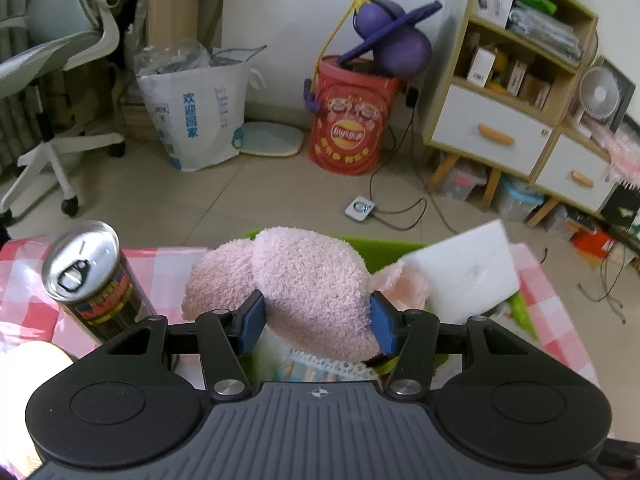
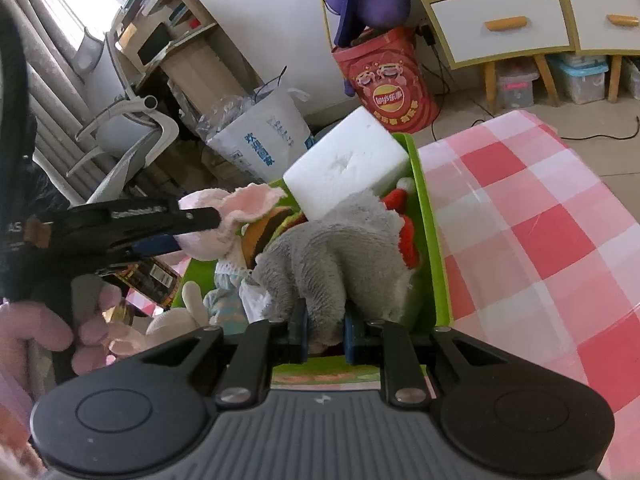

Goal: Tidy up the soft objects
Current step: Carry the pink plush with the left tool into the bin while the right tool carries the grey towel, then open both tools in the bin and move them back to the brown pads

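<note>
Crowding is the risk: left gripper (image 1: 318, 320) pinches the pink plush rabbit (image 1: 308, 280) over the full green bin (image 2: 434, 248), right gripper (image 2: 326, 330) pinches the grey plush (image 2: 340, 248) inside; white foam block (image 2: 348, 164) or drink can (image 1: 94, 280) could topple.

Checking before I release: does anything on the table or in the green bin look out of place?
Yes: an opened drink can stands on the checked cloth beside the green bin, a hard item among soft toys. The white foam block sits tilted atop the pile.
</note>
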Available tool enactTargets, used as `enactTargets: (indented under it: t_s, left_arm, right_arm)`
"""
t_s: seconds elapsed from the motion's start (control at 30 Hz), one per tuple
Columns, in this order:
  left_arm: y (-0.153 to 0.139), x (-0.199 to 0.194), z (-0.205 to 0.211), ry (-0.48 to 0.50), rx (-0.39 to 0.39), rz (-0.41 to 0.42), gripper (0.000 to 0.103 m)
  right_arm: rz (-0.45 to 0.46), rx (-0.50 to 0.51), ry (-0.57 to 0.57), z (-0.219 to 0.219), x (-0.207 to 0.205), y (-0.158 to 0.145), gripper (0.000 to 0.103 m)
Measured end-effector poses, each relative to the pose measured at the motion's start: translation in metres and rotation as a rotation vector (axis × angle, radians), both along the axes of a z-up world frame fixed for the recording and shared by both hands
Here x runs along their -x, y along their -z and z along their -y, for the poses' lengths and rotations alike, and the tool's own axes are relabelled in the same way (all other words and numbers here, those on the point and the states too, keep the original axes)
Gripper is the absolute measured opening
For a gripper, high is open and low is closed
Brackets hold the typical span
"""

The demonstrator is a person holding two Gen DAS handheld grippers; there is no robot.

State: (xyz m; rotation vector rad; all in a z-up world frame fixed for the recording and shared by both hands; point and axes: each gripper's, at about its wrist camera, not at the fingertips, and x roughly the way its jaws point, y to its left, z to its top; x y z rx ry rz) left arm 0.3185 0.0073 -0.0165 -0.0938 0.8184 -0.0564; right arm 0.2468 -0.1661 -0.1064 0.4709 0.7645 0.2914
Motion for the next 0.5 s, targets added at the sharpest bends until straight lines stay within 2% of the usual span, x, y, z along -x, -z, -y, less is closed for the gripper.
enactTargets:
  t_s: [0.13, 0.23, 0.33, 0.43, 0.5]
  left_arm:
    - [0.013, -0.005, 0.001, 0.000, -0.013, -0.038, 0.055]
    - [0.015, -0.004, -0.003, -0.015, 0.016, -0.049, 0.055]
    - [0.010, 0.001, -0.005, -0.009, 0.029, -0.032, 0.059]
    - [0.005, 0.009, -0.005, 0.004, 0.019, -0.028, 0.068]
    - [0.003, 0.015, -0.004, 0.010, 0.019, -0.030, 0.071]
  right_arm:
    - [-0.005, 0.023, -0.006, -0.006, -0.002, 0.001, 0.000]
    - [-0.004, 0.034, -0.009, -0.008, -0.002, 0.002, 0.000]
    - [-0.007, 0.033, -0.008, -0.006, -0.001, 0.001, 0.000]
    - [-0.014, 0.022, 0.001, -0.005, 0.001, -0.002, 0.001]
    - [-0.024, 0.005, 0.000, -0.003, 0.002, -0.004, 0.006]
